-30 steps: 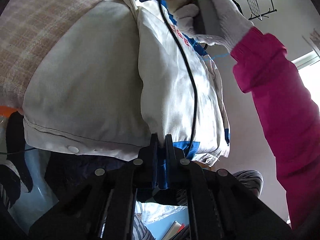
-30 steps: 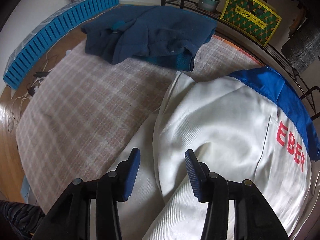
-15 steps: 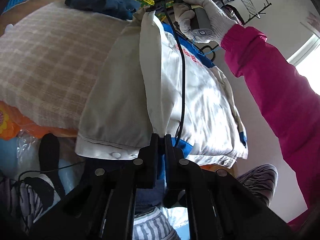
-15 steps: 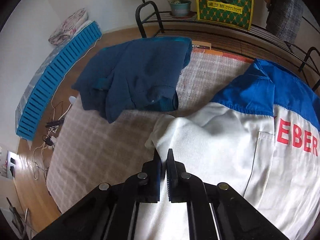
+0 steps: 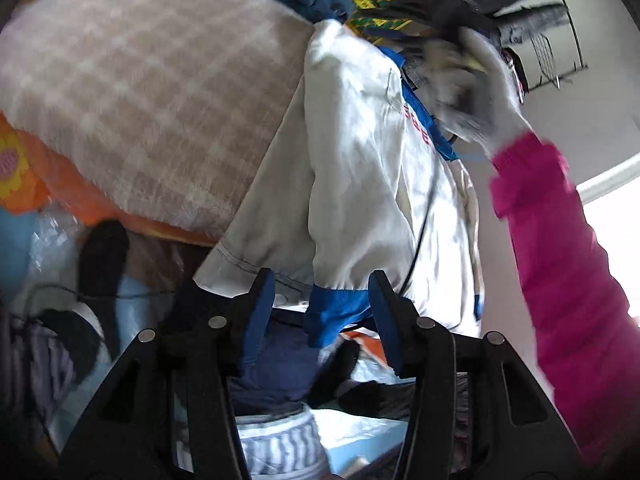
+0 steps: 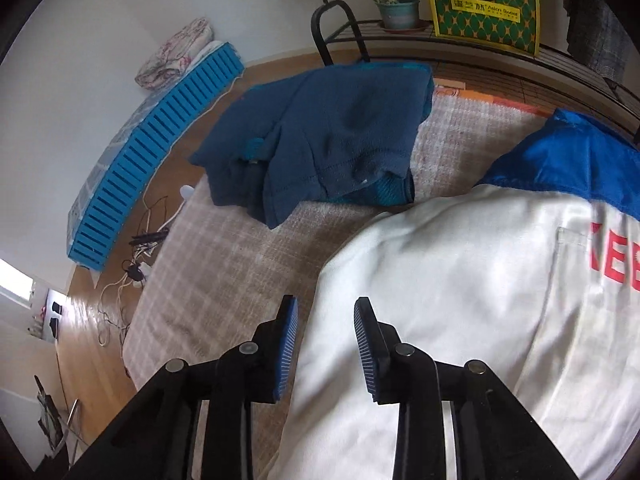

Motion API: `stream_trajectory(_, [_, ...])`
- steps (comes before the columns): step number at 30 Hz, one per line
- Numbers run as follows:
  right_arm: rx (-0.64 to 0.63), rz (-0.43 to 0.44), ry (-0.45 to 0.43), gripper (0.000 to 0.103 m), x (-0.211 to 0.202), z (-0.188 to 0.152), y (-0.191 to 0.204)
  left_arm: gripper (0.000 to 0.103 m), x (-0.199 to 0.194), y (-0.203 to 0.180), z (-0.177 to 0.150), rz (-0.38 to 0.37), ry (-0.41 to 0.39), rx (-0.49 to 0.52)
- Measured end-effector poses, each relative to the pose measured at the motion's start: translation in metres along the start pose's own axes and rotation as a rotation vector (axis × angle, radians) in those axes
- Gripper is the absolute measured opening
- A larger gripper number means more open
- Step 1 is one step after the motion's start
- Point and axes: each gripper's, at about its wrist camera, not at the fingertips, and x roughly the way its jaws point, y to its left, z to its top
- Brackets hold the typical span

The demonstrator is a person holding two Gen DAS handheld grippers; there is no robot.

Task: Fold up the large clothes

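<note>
A white jacket (image 5: 352, 184) with blue trim and red lettering lies folded lengthwise on a checked blanket (image 5: 152, 92). My left gripper (image 5: 320, 300) is at its near hem. Its jaws are opening, and the blue cuff (image 5: 336, 320) hangs loose between them, untouched by the pads. In the right wrist view the same white jacket (image 6: 460, 300) fills the lower right. My right gripper (image 6: 326, 344) hovers over its left edge. Its jaws are opening too, with cloth below them but nothing pinched. A gloved hand (image 5: 476, 80) in a pink sleeve holds that gripper.
A folded dark blue garment (image 6: 320, 140) lies further back on the blanket (image 6: 224, 280). A blue slatted panel (image 6: 156, 152) and cables lie on the wooden floor at left. A black metal rack (image 6: 480, 48) with a yellow-green bag and a plant pot stands behind.
Both grippers were pinched shut on the jacket half a second ago and have let it go. The left gripper has drawn back toward the hem end; the right one has lifted.
</note>
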Motion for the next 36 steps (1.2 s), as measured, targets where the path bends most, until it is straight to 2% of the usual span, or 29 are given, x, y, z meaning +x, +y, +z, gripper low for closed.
stream_trajectory(4, [-0.006, 0.066, -0.048, 0.035, -0.068, -0.037, -0.012, 0.048, 0.016, 0.008, 0.006, -0.061, 0.051, -0.062])
stream_trajectory(9, [-0.01, 0.051, -0.094, 0.046, -0.138, -0.102, -0.034, 0.046, 0.034, 0.001, 0.009, -0.095, 0.091, -0.053])
stream_trajectory(10, [-0.007, 0.049, -0.096, 0.046, -0.146, -0.116, -0.038, 0.042, 0.037, 0.0, 0.009, -0.093, 0.103, -0.042])
stream_trajectory(12, [0.002, 0.041, -0.092, 0.046, -0.158, -0.146, -0.045, 0.018, 0.043, -0.004, 0.009, -0.077, 0.118, -0.024])
stream_trajectory(14, [0.019, 0.038, -0.078, 0.048, -0.167, -0.174, -0.054, 0.011, 0.046, -0.006, 0.008, -0.075, 0.128, -0.019])
stream_trajectory(17, [0.057, 0.052, -0.03, 0.055, -0.158, -0.219, -0.063, 0.008, 0.042, -0.013, 0.007, -0.067, 0.115, 0.006])
stream_trajectory(21, [0.074, 0.114, 0.07, 0.055, -0.124, -0.269, -0.062, 0.007, 0.034, -0.02, 0.011, -0.047, 0.101, 0.042])
stream_trajectory(25, [0.093, 0.184, 0.15, 0.056, -0.087, -0.296, -0.053, 0.006, 0.029, -0.021, 0.012, -0.033, 0.1, 0.06])
stream_trajectory(27, [0.115, 0.251, 0.168, 0.052, -0.074, -0.301, -0.05, 0.006, 0.028, -0.019, 0.012, -0.028, 0.103, 0.055])
stream_trajectory(28, [0.123, 0.291, 0.168, 0.046, -0.069, -0.301, -0.048, 0.006, 0.026, -0.019, 0.013, -0.026, 0.104, 0.056])
stream_trajectory(29, [0.128, 0.326, 0.168, 0.023, -0.066, -0.299, -0.046, 0.006, 0.025, -0.02, 0.013, -0.022, 0.106, 0.058])
stream_trajectory(30, [0.139, 0.363, 0.175, 0.014, -0.064, -0.298, -0.045, 0.006, 0.024, -0.021, 0.014, -0.02, 0.11, 0.062])
stream_trajectory(33, [0.124, 0.4, 0.13, 0.007, -0.08, -0.294, -0.032, 0.005, 0.007, -0.027, 0.016, -0.015, 0.074, 0.091])
stream_trajectory(36, [0.082, 0.407, 0.108, 0.004, -0.095, -0.294, -0.017, 0.005, 0.001, -0.021, 0.014, 0.047, 0.06, 0.116])
